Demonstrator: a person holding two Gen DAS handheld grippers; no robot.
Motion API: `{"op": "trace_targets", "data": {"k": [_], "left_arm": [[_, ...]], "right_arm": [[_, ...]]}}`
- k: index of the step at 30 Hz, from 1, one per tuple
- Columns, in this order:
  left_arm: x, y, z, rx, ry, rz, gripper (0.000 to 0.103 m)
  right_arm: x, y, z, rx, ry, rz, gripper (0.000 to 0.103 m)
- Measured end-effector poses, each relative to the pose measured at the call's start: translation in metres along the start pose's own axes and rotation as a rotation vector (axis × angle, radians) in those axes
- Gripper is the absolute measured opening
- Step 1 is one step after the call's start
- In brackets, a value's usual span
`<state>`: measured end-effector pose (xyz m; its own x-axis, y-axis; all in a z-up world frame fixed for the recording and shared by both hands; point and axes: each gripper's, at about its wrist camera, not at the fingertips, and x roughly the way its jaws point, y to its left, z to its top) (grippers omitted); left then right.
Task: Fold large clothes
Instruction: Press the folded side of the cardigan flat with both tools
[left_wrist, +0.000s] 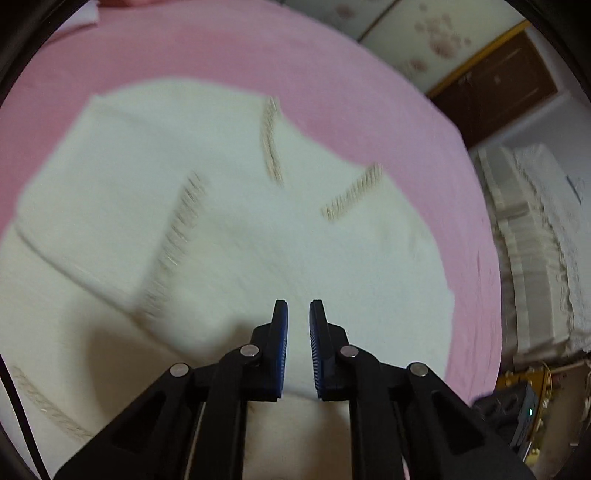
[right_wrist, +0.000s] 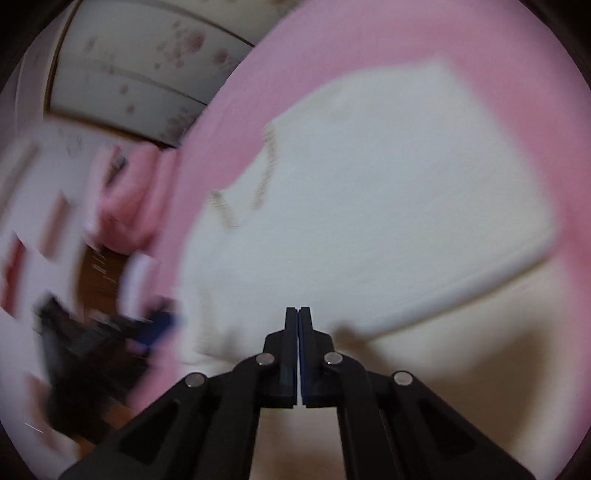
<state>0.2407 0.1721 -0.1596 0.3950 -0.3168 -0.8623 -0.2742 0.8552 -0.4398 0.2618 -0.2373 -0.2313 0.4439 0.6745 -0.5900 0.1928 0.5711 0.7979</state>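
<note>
A cream garment (left_wrist: 229, 221) is spread on a pink bed (left_wrist: 332, 74). Beige trim is seen sharply only from the left gripper (left_wrist: 295, 310), jaws slightly parted, empty. The right gripper (right_wrist: 298, 314) is pressed together, empty.

Both wrist cameras look steeply down along their fingers, close over the same cream garment (left_wrist: 229, 221) (right_wrist: 388, 206) on the pink bedsheet (left_wrist: 332, 74) (right_wrist: 332, 44).
</note>
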Motion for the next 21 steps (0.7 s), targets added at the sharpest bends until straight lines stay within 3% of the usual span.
{"op": "trace_targets", "data": {"k": [2,3,5,7,11,12,13,14,16,19,21], "left_arm": [[0.021,-0.002,-0.009,0.003,0.052,0.047,0.008],[0.035,-0.003,-0.011,-0.004,0.071,0.076,0.008],[0.050,0.002,-0.012,-0.015,0.081,0.130,0.005],[0.051,0.014,-0.010,-0.044,0.036,0.144,0.005],[0.040,0.043,0.002,-0.030,-0.020,0.289,0.004],[0.039,0.051,0.004,-0.019,-0.028,0.310,0.001],[0.040,0.056,0.007,-0.014,-0.020,0.298,0.001],[0.042,0.062,0.011,-0.027,-0.005,0.260,0.001],[0.045,0.062,0.013,-0.030,0.001,0.248,0.001],[0.052,0.040,0.012,0.036,-0.016,0.320,0.001],[0.053,0.027,0.009,0.056,-0.014,0.306,0.001]], "right_arm": [[0.030,-0.003,-0.005,0.127,0.060,0.105,0.000],[0.046,-0.003,-0.009,0.161,0.087,0.105,0.000],[0.067,0.000,-0.010,0.123,0.130,0.008,0.000],[0.073,0.006,-0.007,0.001,0.142,-0.097,0.000],[0.041,-0.014,0.012,-0.050,0.082,-0.128,0.000],[0.026,-0.018,0.018,-0.096,0.042,-0.196,0.000],[0.008,-0.022,0.026,-0.165,-0.018,-0.357,0.000],[-0.005,-0.028,0.031,-0.216,-0.042,-0.433,0.000],[-0.033,-0.043,0.043,-0.230,-0.074,-0.495,0.000],[-0.046,-0.042,0.047,-0.259,-0.075,-0.523,0.000],[-0.045,-0.031,0.042,-0.301,-0.072,-0.503,0.000]]}}
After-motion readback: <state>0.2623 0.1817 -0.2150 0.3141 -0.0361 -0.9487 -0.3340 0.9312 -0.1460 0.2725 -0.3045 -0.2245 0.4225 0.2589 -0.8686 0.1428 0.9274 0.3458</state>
